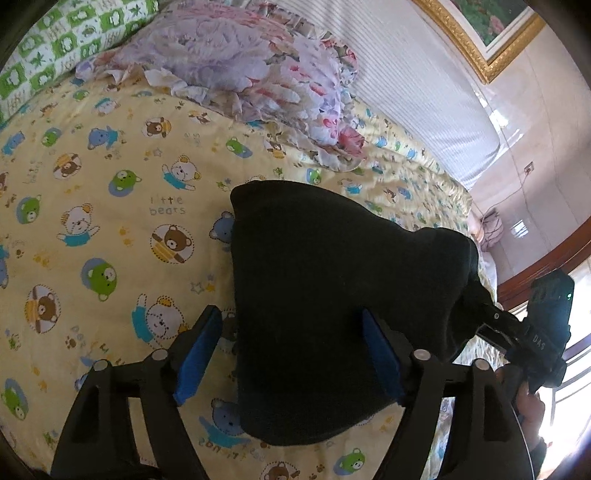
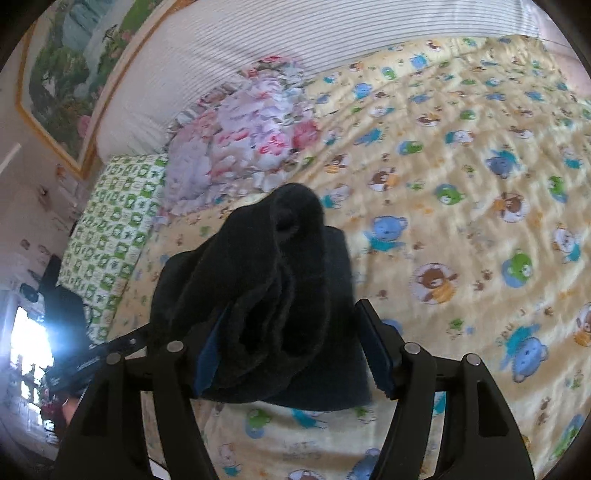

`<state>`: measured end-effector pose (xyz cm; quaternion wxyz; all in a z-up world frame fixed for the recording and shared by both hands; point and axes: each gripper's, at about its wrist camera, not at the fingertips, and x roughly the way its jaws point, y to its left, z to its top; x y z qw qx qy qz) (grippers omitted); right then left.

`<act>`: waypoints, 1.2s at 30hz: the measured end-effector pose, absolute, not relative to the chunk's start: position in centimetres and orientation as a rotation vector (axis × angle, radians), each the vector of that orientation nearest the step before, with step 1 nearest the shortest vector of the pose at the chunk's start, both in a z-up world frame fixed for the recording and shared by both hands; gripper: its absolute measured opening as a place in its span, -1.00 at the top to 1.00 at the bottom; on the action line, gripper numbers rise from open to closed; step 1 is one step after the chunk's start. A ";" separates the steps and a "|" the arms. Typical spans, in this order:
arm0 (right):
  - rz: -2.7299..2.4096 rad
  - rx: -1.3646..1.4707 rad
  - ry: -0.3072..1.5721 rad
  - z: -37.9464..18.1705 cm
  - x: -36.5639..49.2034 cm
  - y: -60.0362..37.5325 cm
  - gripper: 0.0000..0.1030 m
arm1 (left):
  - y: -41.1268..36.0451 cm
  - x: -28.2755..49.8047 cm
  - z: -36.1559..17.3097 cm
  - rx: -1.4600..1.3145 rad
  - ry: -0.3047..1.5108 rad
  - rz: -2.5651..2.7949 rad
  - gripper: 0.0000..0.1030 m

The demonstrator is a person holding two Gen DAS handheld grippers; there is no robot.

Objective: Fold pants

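1. Standing beside the bed point(image 1: 110, 229), I see the black pants point(image 1: 325, 295) bunched into a thick bundle on the yellow bear-print sheet, roughly in the middle of the mattress.
2. The left claw point(image 1: 291, 354) is spread wide, its blue pads point(image 1: 197, 354) set apart; the bundle sits between them, against the pad at 3 o'clock and clear of the pad at 9 o'clock.
3. In the left wrist view the right claw point(image 1: 491, 317) reaches in from 4 o'clock, its tip buried in the cloth at the bundle's far edge.
4. From the right wrist view the right claw point(image 2: 291, 354) also stands open around the pants point(image 2: 266, 295), with the fabric heaped up between the fingers and pressed against the blue pad at 9 o'clock; whether it pinches the cloth I cannot tell.
5. The fabric there rises in soft folds to a rounded hump toward 12 o'clock, partly blurred.
6. A crumpled floral quilt point(image 1: 251, 62) lies near the head of the bed at 12 o'clock from the pants, apart from them.
7. A green-checked pillow point(image 2: 114, 229) rests beside the quilt, at 9 o'clock in the right wrist view.
8. A striped headboard cushion point(image 2: 295, 33) runs behind the bedding, and a gold-framed picture point(image 1: 487, 26) hangs on the wall above it.
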<state>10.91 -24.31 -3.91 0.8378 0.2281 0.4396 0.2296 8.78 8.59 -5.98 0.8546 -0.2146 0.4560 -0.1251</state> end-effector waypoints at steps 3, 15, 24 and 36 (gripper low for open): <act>0.495 0.538 0.935 -4.7 11.1 -24.8 -0.38 | 8.6 9.3 -6.6 -0.456 0.981 -0.275 -0.59; 0.511 0.668 0.895 -6.7 10.3 -25.3 -0.54 | 8.3 8.7 -7.1 -0.428 0.973 -0.264 -0.83; 0.527 0.653 0.843 -7.5 9.8 -25.0 -0.61 | 8.2 8.6 -8.0 -0.484 0.968 -0.269 -0.89; 0.529 0.679 0.828 -6.9 8.9 -24.9 -0.04 | 7.1 8.1 -6.6 -0.451 0.917 -0.352 0.06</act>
